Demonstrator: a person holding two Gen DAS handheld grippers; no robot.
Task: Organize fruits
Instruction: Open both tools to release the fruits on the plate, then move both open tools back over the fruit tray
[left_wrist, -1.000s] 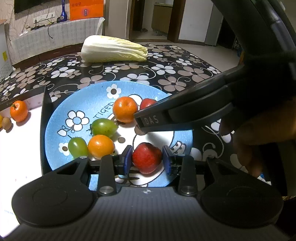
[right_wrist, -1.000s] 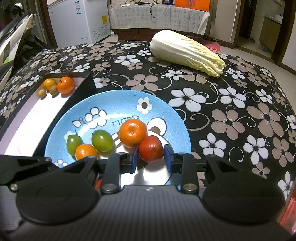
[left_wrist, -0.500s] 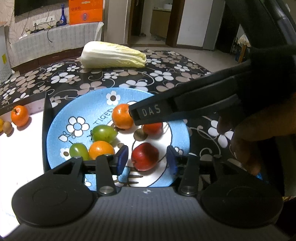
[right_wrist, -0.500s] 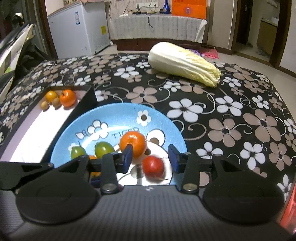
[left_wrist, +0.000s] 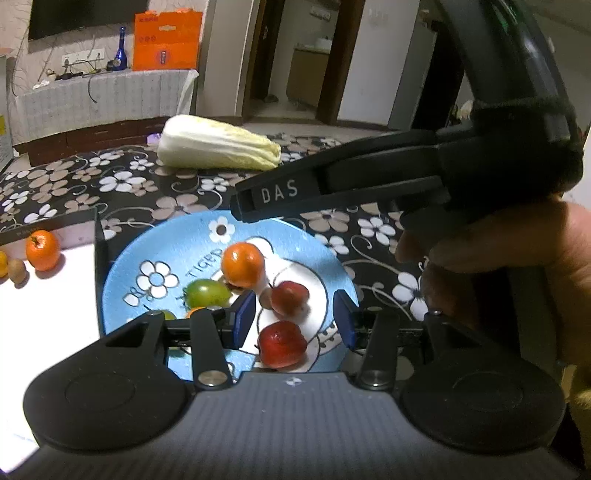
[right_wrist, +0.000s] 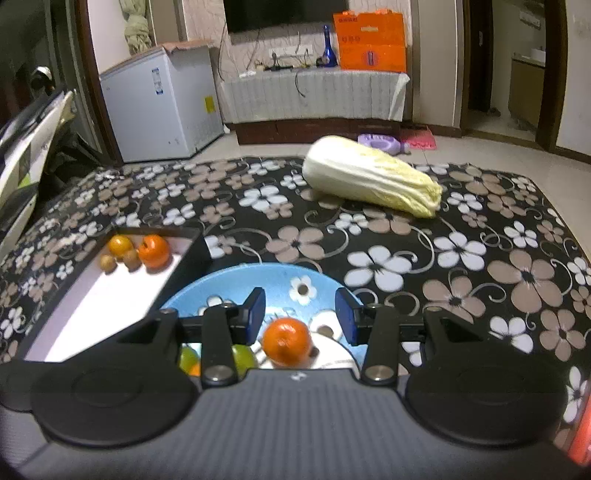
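A blue flowered plate (left_wrist: 177, 251) holds an orange tangerine (left_wrist: 242, 264), a green tomato (left_wrist: 207, 293), and two red fruits (left_wrist: 290, 298) (left_wrist: 282, 344). My left gripper (left_wrist: 294, 317) is open and empty, raised above the nearer red fruit. My right gripper (right_wrist: 300, 311) is open and empty, raised above the plate (right_wrist: 229, 284), with the tangerine (right_wrist: 287, 341) below it. The right gripper's finger marked DAS (left_wrist: 280, 194) crosses the left wrist view above the plate.
A black tray with a white floor (right_wrist: 110, 295) lies left of the plate and holds an orange fruit (right_wrist: 154, 251) and several small fruits at its far end. A napa cabbage (right_wrist: 369, 181) lies at the table's far side. The tablecloth is black with flowers.
Both grippers opened and let go of their red fruits, which now lie on the plate. Both grippers then lifted up and back from the plate.
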